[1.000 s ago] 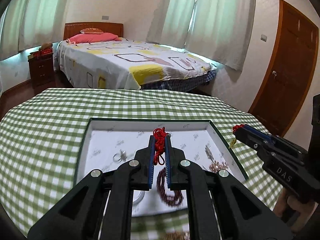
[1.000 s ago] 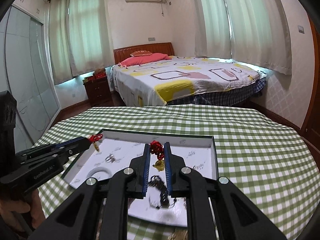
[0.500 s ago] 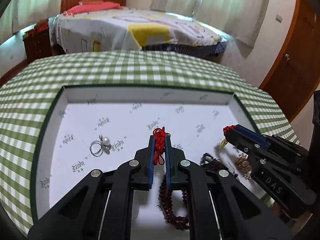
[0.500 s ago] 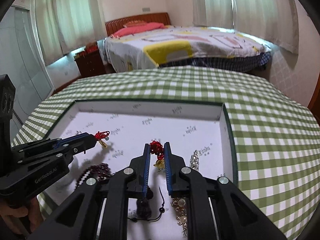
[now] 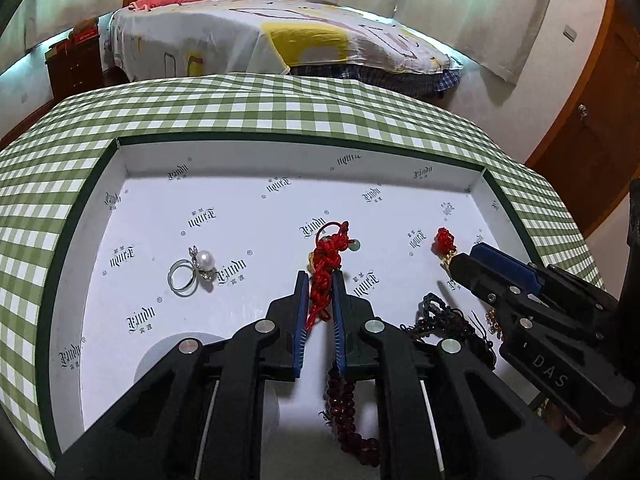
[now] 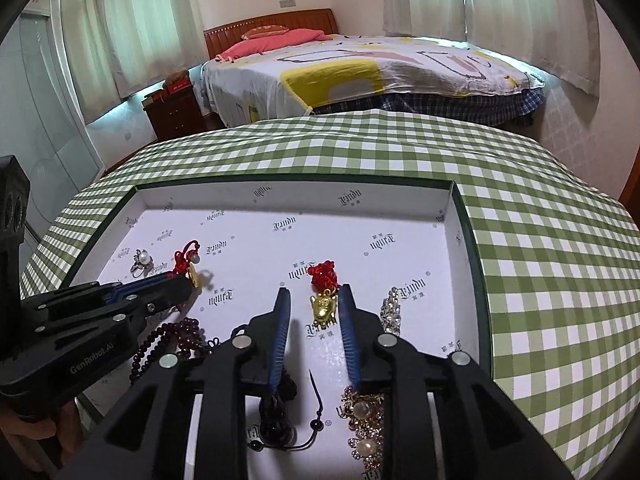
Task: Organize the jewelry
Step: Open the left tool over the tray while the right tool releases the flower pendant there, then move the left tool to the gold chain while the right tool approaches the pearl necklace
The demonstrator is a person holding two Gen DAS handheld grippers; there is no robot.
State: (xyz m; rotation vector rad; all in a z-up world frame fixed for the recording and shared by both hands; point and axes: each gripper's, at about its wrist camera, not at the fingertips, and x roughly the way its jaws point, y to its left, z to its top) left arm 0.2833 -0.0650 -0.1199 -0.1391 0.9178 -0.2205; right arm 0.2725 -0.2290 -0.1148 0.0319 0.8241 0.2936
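A white-lined jewelry box (image 5: 304,148) (image 6: 296,194) lies open on the checked table. My left gripper (image 5: 320,278) is still closed on a red knotted cord charm (image 5: 326,264), low over the box floor; it shows in the right wrist view (image 6: 186,260). My right gripper (image 6: 312,296) is open; a red-corded gold charm (image 6: 324,300) lies on the box floor between its fingers, free. That charm shows in the left wrist view (image 5: 445,240) at the right gripper's tip.
In the box lie a pearl ring (image 5: 192,270), dark red beads (image 5: 348,420), a black bead string (image 6: 280,420), a crystal clip (image 6: 392,308) and gold pearl pieces (image 6: 364,428). The bed (image 6: 360,68) stands behind the table.
Both grippers came down and forward into the box. My right gripper opened and let its gold charm go onto the box floor. My left jaws have eased slightly around the red cord.
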